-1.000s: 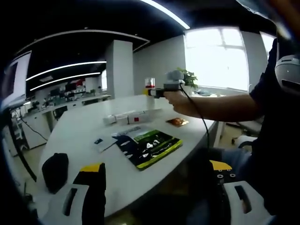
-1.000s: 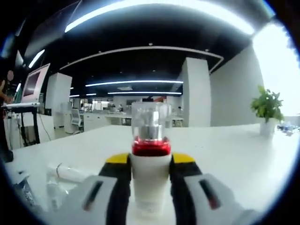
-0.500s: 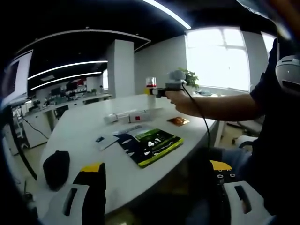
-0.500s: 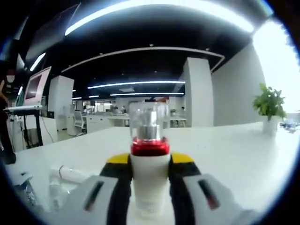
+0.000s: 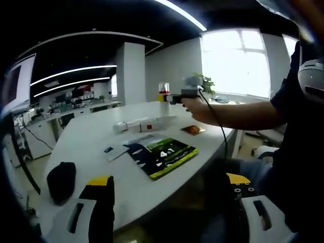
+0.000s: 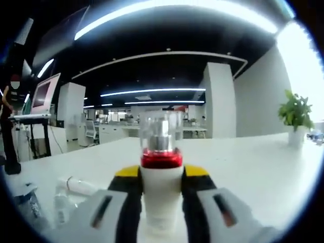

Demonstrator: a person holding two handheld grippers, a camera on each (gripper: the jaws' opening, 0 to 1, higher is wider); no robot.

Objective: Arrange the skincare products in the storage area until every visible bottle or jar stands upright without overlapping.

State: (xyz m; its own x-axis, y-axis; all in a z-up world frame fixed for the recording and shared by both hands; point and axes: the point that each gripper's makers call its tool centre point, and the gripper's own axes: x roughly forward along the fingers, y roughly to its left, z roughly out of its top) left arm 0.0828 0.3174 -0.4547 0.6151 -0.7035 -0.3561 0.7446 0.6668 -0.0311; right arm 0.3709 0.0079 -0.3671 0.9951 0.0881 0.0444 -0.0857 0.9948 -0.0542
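Right gripper [image 6: 161,200] pinches the bottle [image 6: 161,187] upright between its fingers [image 6: 128,202]; left gripper [image 5: 167,215] hangs spread wide, nothing between.

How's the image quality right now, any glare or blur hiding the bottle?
Left gripper view: the window is blown out, and the bottle is small and soft. Right gripper view: the bottle is sharp between the jaws; the tubes at the edge are smeared.
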